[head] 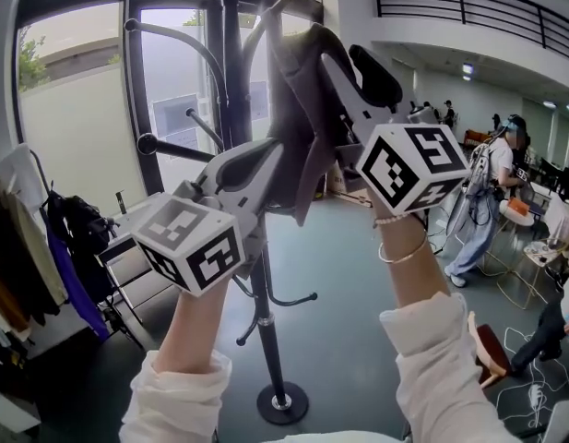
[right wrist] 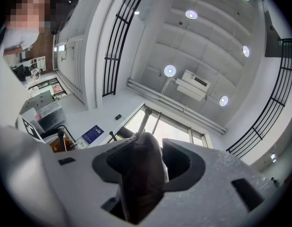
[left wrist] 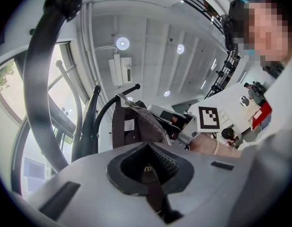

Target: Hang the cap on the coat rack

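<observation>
A dark brown cap (head: 298, 109) hangs bunched against the upper hooks of the black coat rack (head: 231, 81). My left gripper (head: 282, 169) reaches up from the lower left and is shut on a thin edge of the cap (left wrist: 136, 124), which runs pinched through its jaws (left wrist: 148, 167). My right gripper (head: 321, 52) comes in from the right, higher up. Its jaws stand open around a fold of the cap (right wrist: 143, 174), with a gap showing on the right side (right wrist: 146, 162). A rack peg (right wrist: 145, 118) rises just beyond that fold.
The rack's curved arm (left wrist: 46, 79) passes close on the left gripper's left. Its round base (head: 282, 402) stands on the floor below. Hung clothes (head: 26, 238) crowd the left edge. A person (head: 487, 201) and chairs (head: 533, 266) are at the right.
</observation>
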`<state>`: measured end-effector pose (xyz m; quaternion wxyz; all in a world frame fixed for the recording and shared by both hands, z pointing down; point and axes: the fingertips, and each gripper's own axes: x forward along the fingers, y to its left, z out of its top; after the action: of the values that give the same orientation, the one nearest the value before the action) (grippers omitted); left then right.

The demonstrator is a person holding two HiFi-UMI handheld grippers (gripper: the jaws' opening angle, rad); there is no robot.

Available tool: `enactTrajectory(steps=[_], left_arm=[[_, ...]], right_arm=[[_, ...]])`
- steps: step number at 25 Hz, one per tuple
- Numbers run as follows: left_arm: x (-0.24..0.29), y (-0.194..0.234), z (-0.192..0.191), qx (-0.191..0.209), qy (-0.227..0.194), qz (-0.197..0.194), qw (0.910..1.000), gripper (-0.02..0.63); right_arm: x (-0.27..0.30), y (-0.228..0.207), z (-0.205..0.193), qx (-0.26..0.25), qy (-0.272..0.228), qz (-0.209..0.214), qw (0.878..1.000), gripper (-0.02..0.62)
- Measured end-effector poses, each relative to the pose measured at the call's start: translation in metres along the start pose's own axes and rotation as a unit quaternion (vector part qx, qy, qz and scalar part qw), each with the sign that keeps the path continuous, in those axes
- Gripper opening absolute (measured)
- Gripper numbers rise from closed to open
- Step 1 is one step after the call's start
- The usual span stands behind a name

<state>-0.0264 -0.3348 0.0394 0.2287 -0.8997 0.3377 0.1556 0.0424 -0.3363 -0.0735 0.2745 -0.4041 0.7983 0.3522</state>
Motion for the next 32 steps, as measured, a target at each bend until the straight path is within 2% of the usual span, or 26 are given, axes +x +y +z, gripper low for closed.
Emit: enactTrajectory(steps=[7,17,24,32], left_arm=[[-0.012,-0.01,0.001,-0.006,-0.009,0.0,0.9999,0.017],[-0.025,-0.026,-0.012,-0.033,-0.02,-0.01,0.9992,0.017],[-0.053,-0.039,-0.026,-0.055,0.002,0.013,0.9984,0.017],[-0.082,-0.054,-0.036,-0.033,0.031,0.027,0.9986,0.017]], right_arm=[[-0.023,0.023,0.006,0.002,0.001,0.014,1.0,0.149],[-0.068,0.057,-0.001,0.003,0.019,0.03,0.999,0.149],[-0.099,0.089,-0.009,0.007,0.039,0.045,0.998,0.149],[-0.124,0.122,-0.02,0.031,0.056,0.061,0.996,0.123]])
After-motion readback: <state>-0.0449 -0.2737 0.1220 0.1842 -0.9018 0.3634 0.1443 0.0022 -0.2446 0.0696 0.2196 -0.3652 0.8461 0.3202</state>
